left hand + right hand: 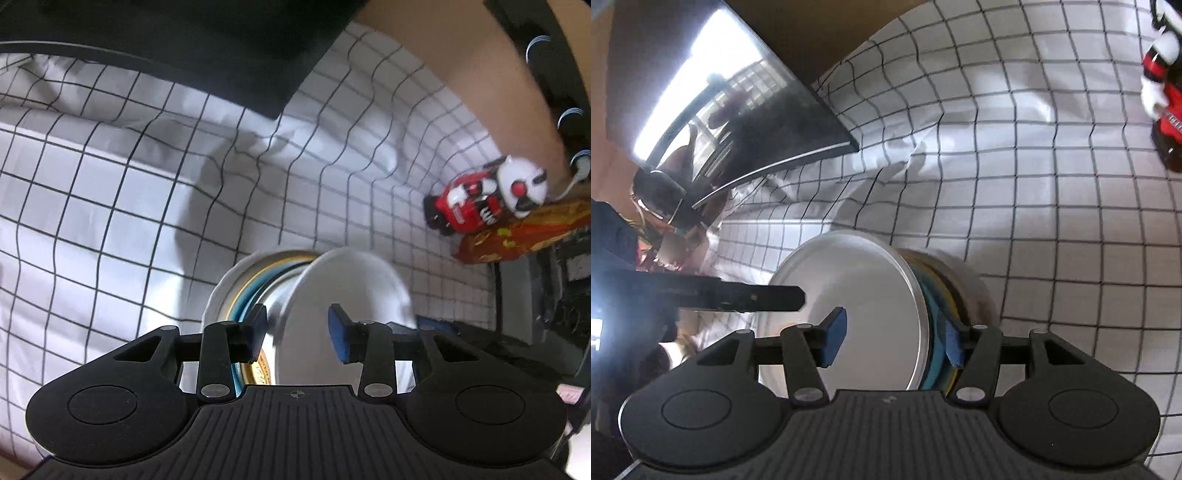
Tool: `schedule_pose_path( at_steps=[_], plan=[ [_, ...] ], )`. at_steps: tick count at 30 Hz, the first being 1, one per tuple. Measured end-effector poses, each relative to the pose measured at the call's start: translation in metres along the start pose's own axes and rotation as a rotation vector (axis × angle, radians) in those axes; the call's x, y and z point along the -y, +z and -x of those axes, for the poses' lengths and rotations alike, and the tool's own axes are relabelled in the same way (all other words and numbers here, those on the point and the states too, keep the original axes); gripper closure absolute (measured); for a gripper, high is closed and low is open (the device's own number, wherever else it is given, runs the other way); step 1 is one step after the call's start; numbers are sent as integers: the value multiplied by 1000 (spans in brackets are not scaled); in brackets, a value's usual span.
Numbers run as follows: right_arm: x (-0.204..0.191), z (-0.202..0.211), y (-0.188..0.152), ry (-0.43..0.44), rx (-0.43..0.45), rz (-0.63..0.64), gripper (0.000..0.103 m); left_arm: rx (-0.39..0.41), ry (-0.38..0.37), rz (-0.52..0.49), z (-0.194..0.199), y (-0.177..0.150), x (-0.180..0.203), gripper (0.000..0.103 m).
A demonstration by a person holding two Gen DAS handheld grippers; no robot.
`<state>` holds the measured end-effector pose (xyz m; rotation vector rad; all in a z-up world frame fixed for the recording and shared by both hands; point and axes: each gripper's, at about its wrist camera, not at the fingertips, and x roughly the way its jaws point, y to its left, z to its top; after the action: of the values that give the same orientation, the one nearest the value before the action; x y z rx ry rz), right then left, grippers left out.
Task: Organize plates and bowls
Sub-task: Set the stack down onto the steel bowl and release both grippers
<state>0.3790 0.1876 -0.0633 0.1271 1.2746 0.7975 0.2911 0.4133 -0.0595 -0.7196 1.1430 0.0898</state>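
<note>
Stack of plates and bowls gathered, on edge, clamped between both: left hand-held gripper gripping one end, right hand-held gripper the other. Placement left.

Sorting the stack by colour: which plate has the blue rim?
The middle plate, sandwiched edge-on between the plain white plate and the silvery dish; only it shows blue.

A stack of plates and bowls stands on edge over the checked cloth, between my right gripper's jaws. A toy figure lies far right, behind it.
</note>
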Motion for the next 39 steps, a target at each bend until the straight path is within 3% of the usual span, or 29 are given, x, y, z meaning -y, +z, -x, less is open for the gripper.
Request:
schedule_pose_path(
  at_steps=[6,14,20,26,31,39],
  plan=[
    [-9,7,2,47,27,14,49,30,-5,60,8,1,-10,63],
    [-12,4,14,27,72,21,49,77,-89,165,16,6,-23,64],
    [2,10,-2,-3,36,8,49,49,13,59,21,-13,-14,64],
    [1,6,-21,60,-62,2,49,-8,-10,54,10,-27,-9,64],
    [-15,13,-17,63,-11,53,46,-11,15,97,5,-26,-16,63],
    [-4,8,-19,60,-35,19,46,1,-11,127,7,-29,-17,64]
  ],
)
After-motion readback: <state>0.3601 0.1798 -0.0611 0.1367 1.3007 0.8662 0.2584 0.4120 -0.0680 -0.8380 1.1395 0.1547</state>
